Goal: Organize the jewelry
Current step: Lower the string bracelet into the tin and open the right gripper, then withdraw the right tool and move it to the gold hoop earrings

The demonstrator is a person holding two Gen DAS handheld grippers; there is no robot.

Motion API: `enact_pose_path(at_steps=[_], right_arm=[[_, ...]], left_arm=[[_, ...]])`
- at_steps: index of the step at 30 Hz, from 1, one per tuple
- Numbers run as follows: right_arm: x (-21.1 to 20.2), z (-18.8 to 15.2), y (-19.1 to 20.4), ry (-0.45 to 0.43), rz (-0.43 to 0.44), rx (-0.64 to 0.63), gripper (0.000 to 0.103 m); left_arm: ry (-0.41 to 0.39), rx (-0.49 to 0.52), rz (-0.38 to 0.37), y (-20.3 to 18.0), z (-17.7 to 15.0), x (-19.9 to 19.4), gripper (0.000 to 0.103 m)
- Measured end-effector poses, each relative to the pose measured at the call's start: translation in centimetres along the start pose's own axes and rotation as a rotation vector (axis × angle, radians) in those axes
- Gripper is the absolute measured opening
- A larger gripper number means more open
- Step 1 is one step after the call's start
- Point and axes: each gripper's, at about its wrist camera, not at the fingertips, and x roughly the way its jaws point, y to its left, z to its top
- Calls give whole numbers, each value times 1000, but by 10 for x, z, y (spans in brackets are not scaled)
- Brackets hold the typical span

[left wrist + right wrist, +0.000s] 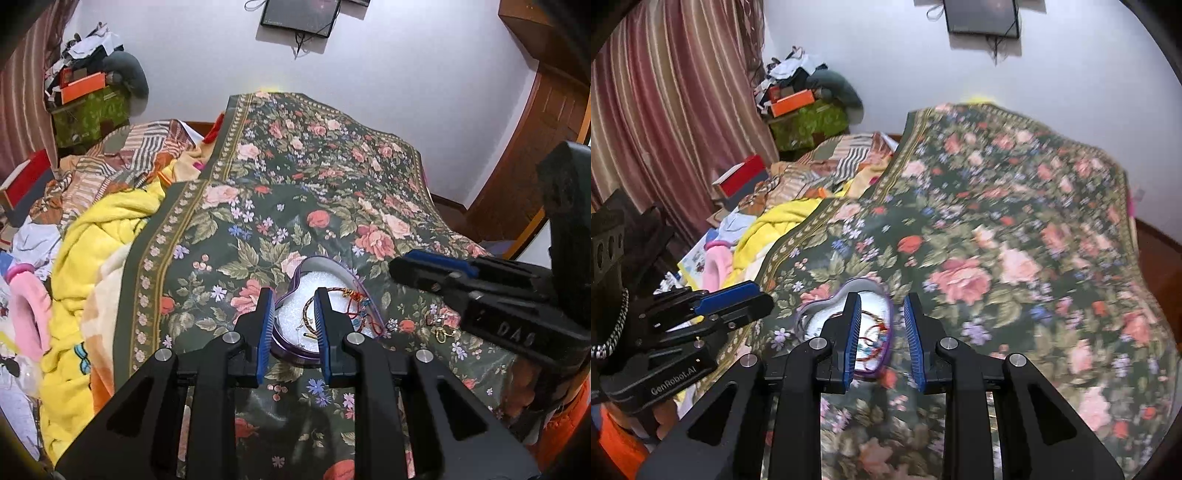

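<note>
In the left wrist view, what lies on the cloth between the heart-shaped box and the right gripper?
A small cluster of gold jewelry lies on the floral cloth between the heart-shaped box and the right gripper. The left wrist view shows it.

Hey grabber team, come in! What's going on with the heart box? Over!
Left gripper and right gripper both apart, empty. Heart box open on the floral blanket, bracelets inside. Earrings still outside. Nothing blocking.

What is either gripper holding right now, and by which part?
Nothing is held. The left gripper and the right gripper are both slightly open and empty, near the heart-shaped box where the bracelets lie.
</note>
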Motion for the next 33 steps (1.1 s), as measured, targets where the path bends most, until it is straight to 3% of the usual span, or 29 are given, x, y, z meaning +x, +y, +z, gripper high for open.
enact_pose_path(at_steps=[7, 15, 25, 33], right_arm=[[-35, -10, -22, -49, -70, 22, 32], [-59, -34, -54, -40, -138, 73, 33], [-54, -76, -96, 57, -186, 147, 33], [-41, -96, -105, 128, -202, 146, 33]], left_arm=[[-33, 50, 2, -20, 0, -23, 21], [-44, 102, -29, -51, -4, -38, 21], [42, 150, -83, -87, -24, -20, 24], [147, 171, -124, -104, -46, 12, 24]])
